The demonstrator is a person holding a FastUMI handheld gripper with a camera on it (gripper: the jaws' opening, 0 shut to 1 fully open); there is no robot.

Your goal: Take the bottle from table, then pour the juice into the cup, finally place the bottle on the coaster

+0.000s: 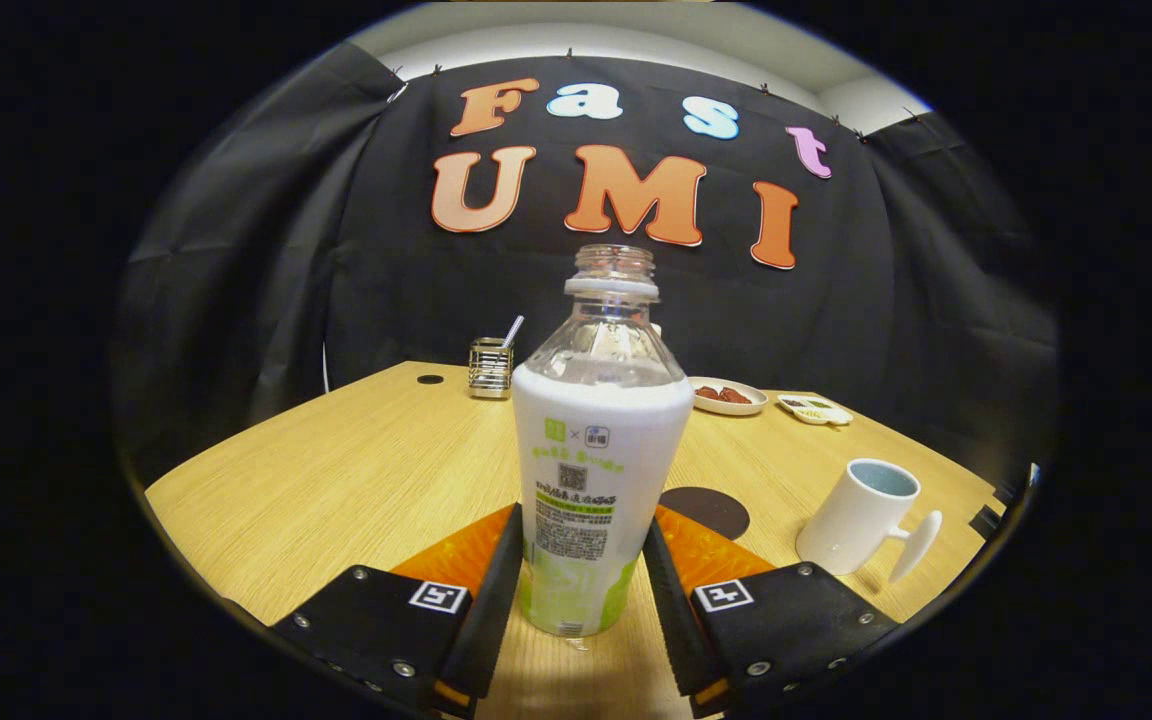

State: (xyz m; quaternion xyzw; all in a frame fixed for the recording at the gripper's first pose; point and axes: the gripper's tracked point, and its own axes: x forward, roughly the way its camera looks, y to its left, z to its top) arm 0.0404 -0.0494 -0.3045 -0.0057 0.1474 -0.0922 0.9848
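Standing upright between the two fingers of the gripper (582,590), the bottle (600,450) has its lower body flanked by both black pads, which look pressed against its sides — a pinch low on the label, probably chosen so the clear neck stays free for tipping. Its base seems to sit on or just above the table (336,480); which of the two I cannot tell. The cap is off, the mouth open, and the wrap hides most of the inside, so the juice level is hard to judge; the clear shoulder looks empty. Just beyond the bottle, partly hidden behind it, lies the dark round coaster (711,510), and near that, off to the right, stands the white cup (861,515), handle turned toward the camera, its pale blue interior showing no liquid — pouring is not yet done. Farther back sit a metal holder (490,367) with a straw-like stick, a plate of reddish food (728,396), and a small dish (815,408).
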